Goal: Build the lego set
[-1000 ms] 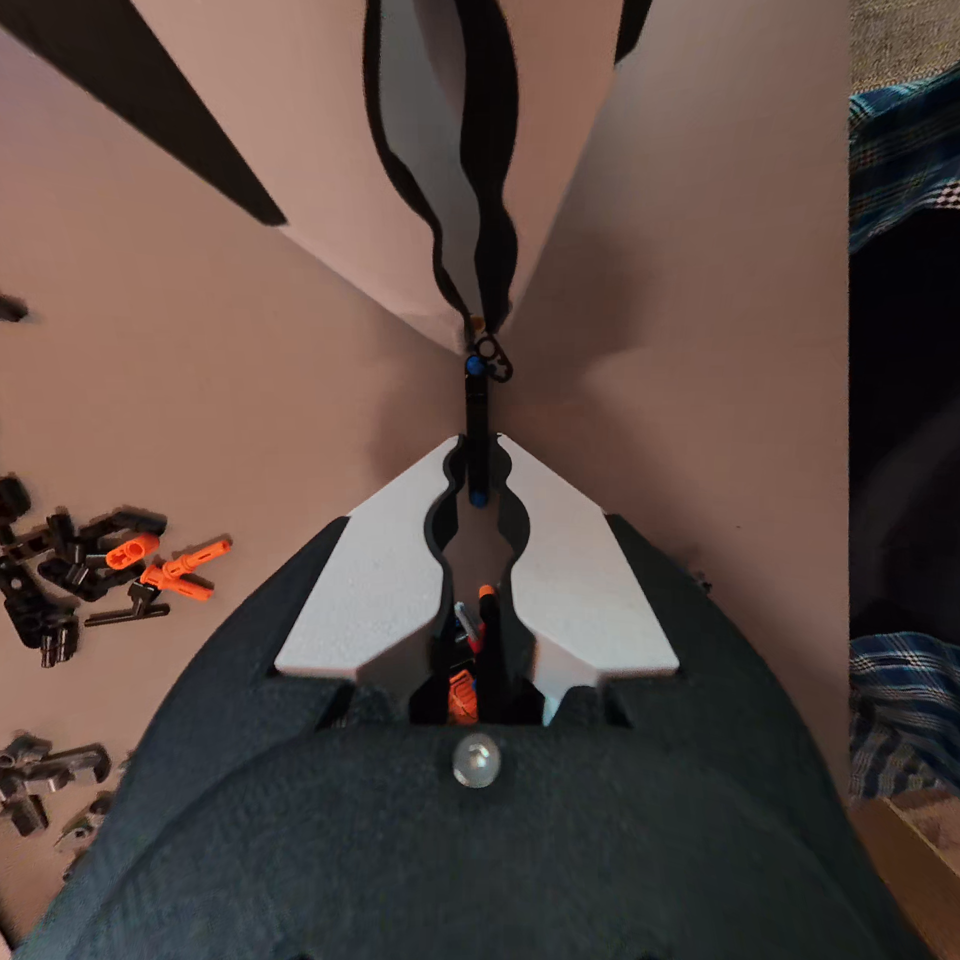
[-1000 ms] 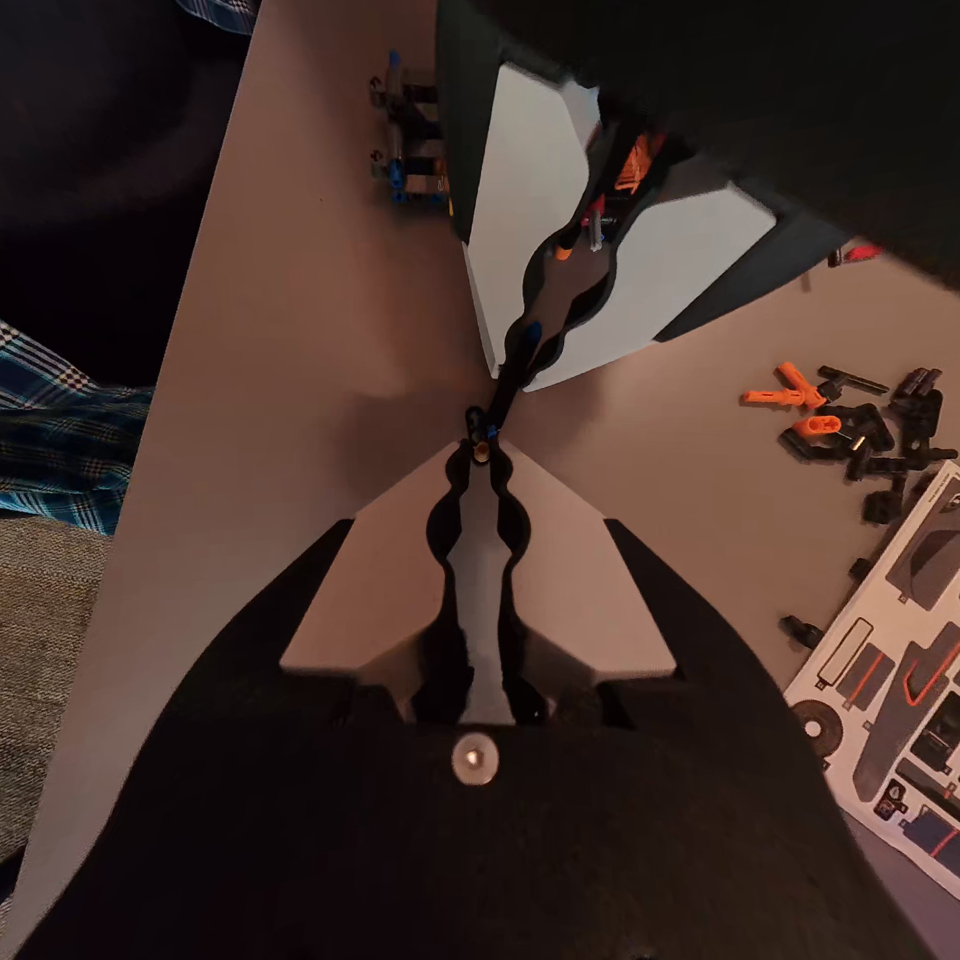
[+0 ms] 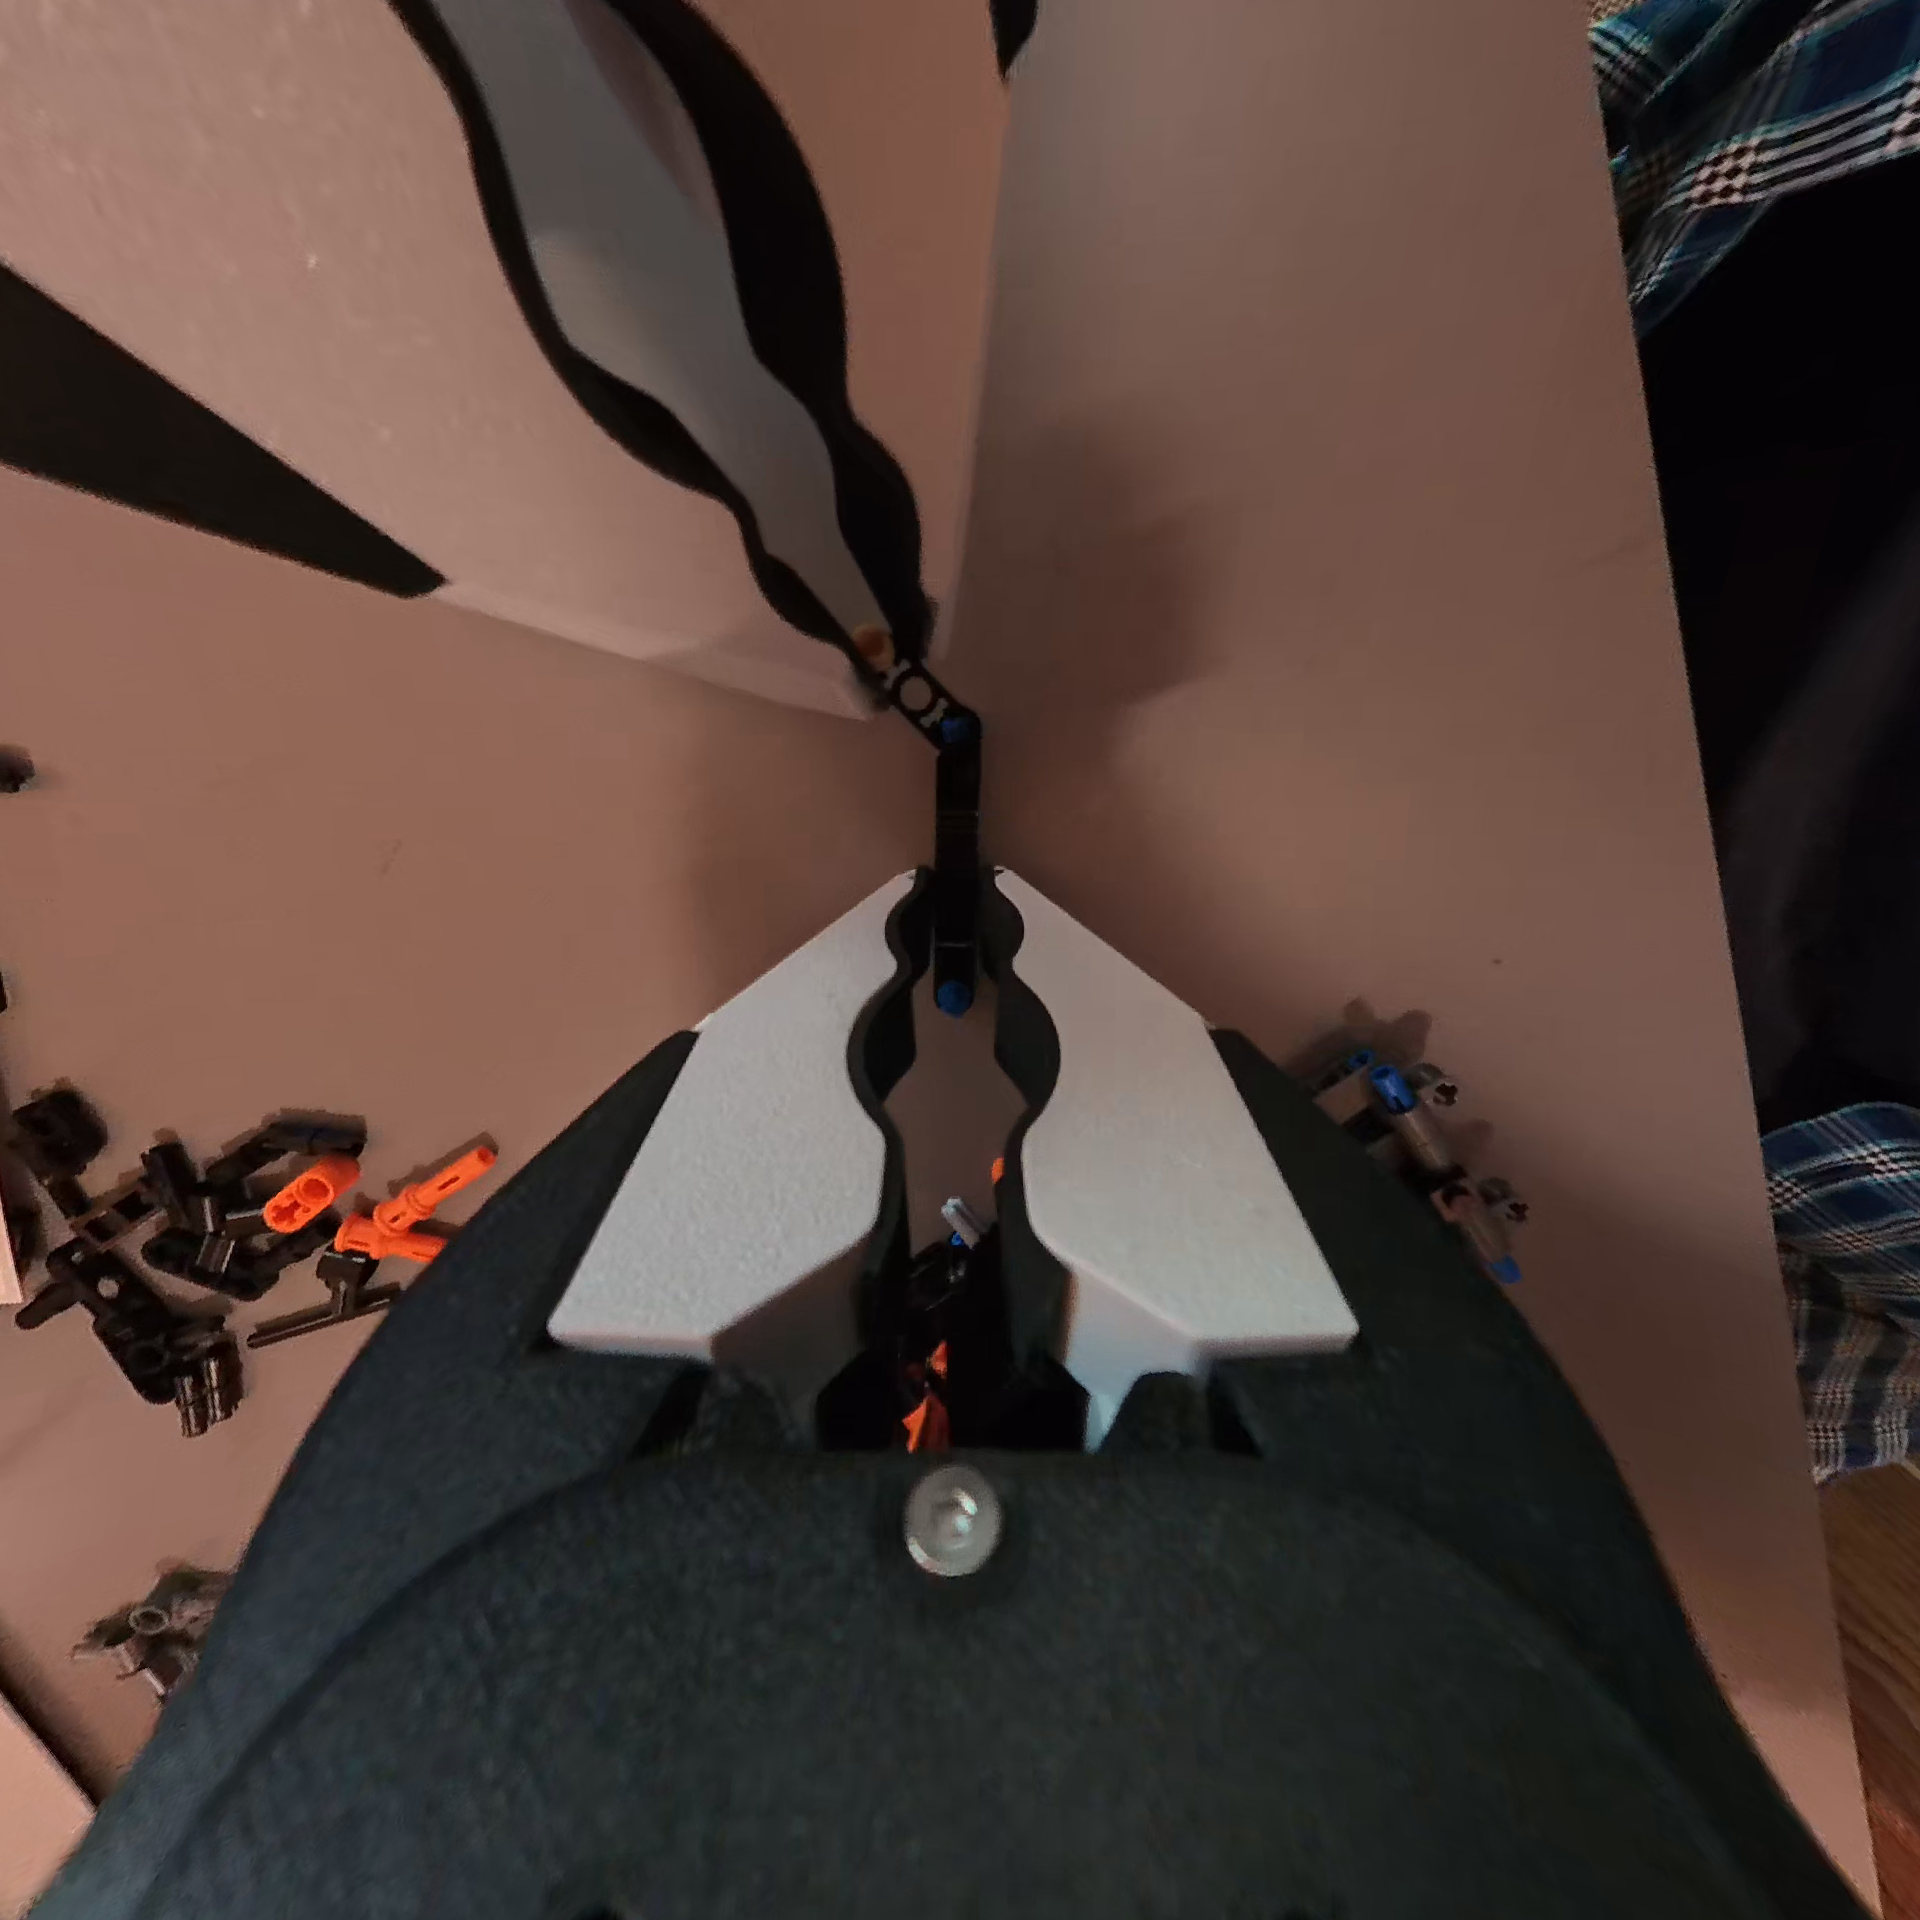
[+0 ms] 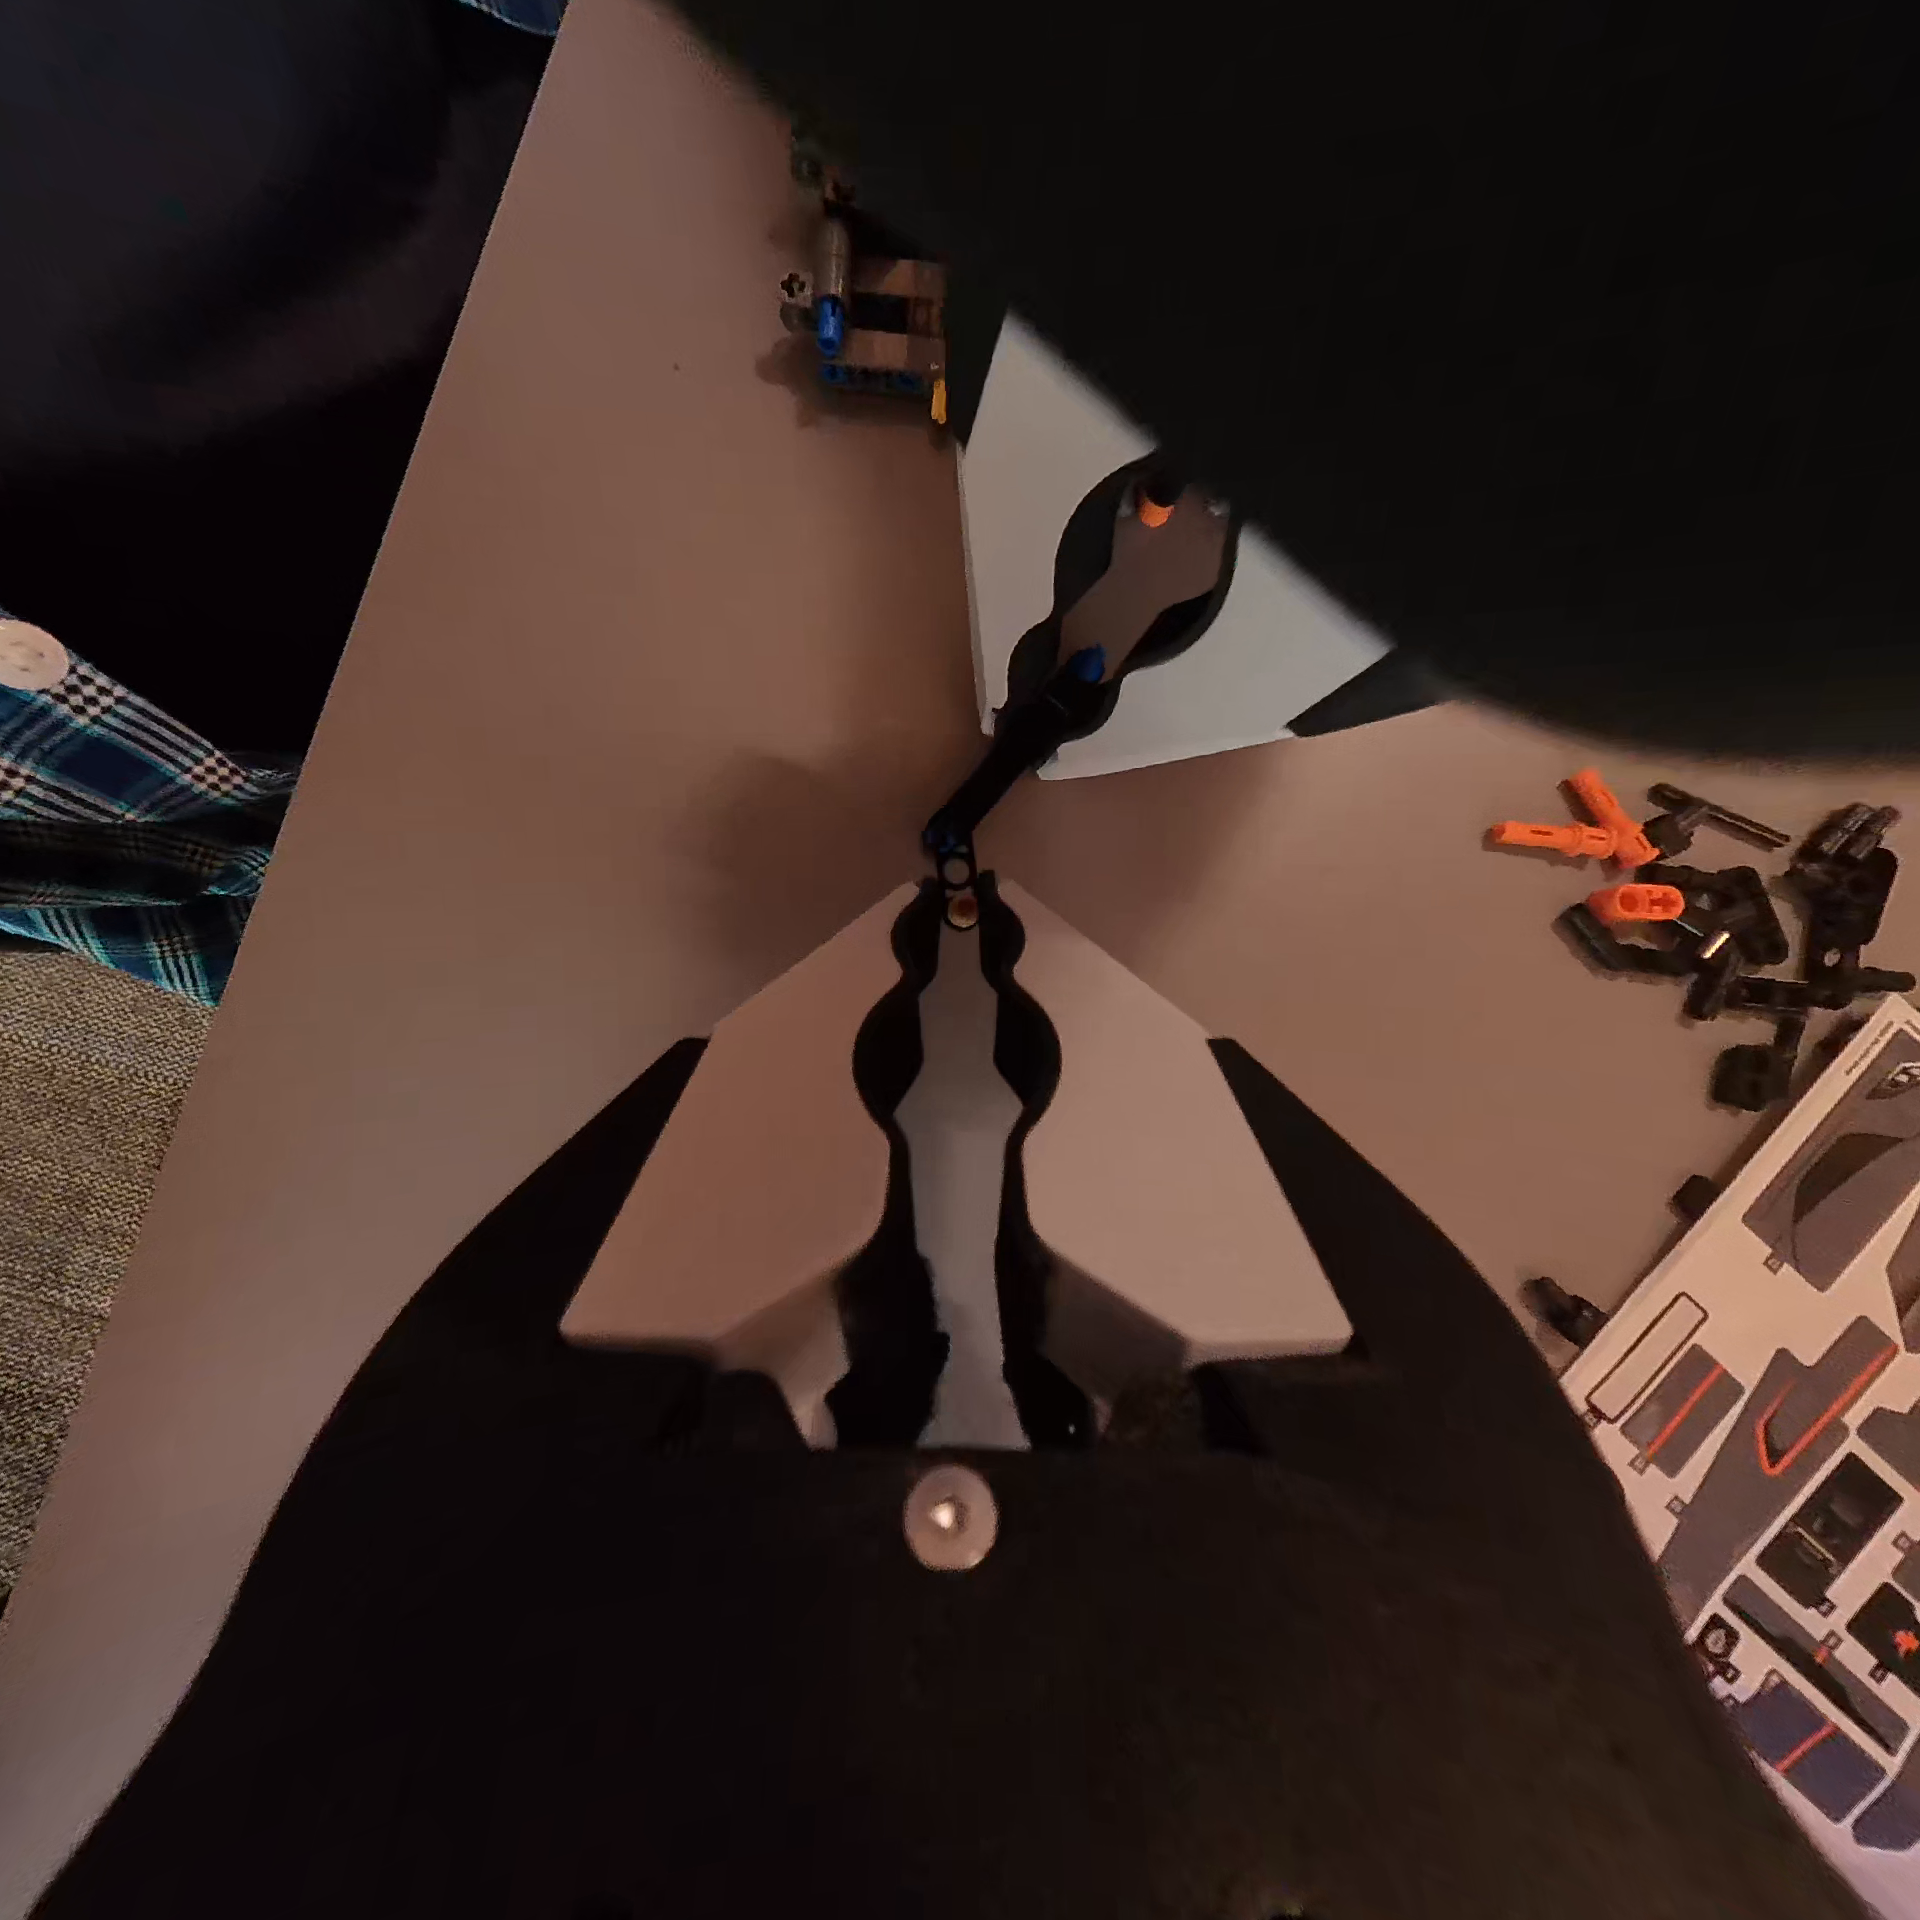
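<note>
My left gripper is shut on a thin black beam with blue pins, which sticks out past its tips. My right gripper is shut on a small black holed beam with a tan pin. The two pieces meet end to end at a blue pin, at an angle, above the table. In the left wrist view the right gripper comes in from the upper left with the small beam. In the right wrist view the left gripper comes in from the upper right with the long beam.
A pile of loose black and orange parts lies on the pale table, also in the right wrist view. A grey and blue sub-assembly sits near the table edge. A sticker sheet lies at the right. A plaid sleeve is beyond the edge. The left gripper's tips are roughly 5 cm from the right gripper's.
The right gripper has swung to the left in the left wrist view, so the small beam now stands at an angle to the long beam. Both grippers stay shut.
</note>
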Motion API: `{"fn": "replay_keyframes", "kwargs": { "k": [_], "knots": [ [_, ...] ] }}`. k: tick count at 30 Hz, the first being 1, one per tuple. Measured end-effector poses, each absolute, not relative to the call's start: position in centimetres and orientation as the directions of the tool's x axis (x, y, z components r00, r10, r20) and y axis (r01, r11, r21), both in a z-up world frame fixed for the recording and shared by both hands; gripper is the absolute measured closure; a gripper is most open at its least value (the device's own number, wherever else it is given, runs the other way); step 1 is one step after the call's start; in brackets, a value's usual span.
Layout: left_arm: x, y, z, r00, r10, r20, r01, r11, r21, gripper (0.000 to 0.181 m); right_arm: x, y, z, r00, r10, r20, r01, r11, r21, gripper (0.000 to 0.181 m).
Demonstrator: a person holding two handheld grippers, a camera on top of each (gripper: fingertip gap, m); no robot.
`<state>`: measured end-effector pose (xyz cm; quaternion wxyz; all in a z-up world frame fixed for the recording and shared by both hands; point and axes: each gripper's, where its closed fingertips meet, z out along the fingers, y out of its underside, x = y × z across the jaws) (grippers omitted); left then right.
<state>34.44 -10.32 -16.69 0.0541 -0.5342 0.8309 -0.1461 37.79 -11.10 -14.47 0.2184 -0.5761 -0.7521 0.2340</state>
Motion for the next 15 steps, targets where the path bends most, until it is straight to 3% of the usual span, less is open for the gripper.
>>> {"fn": "replay_keyframes", "kwargs": {
  "k": [6,10,15],
  "knots": [
    [34.0,-10.1,-15.3,-0.378,-0.926,0.026,-0.866,0.343,-0.364,0.162,37.8,-11.1,-14.5,-0.238,0.970,0.051,0.745,0.216,-0.631,0.177],
    [34.4,-10.4,-13.2,-0.340,-0.934,-0.112,-0.818,0.352,-0.456,0.162,37.8,-11.4,-14.4,-0.249,0.967,0.042,0.734,0.217,-0.644,0.177],
    [34.8,-11.5,-13.5,-0.303,-0.898,-0.319,-0.787,0.424,-0.448,0.162,37.7,-11.3,-14.5,-0.277,0.960,0.035,0.738,0.236,-0.633,0.177]
  ]
}}
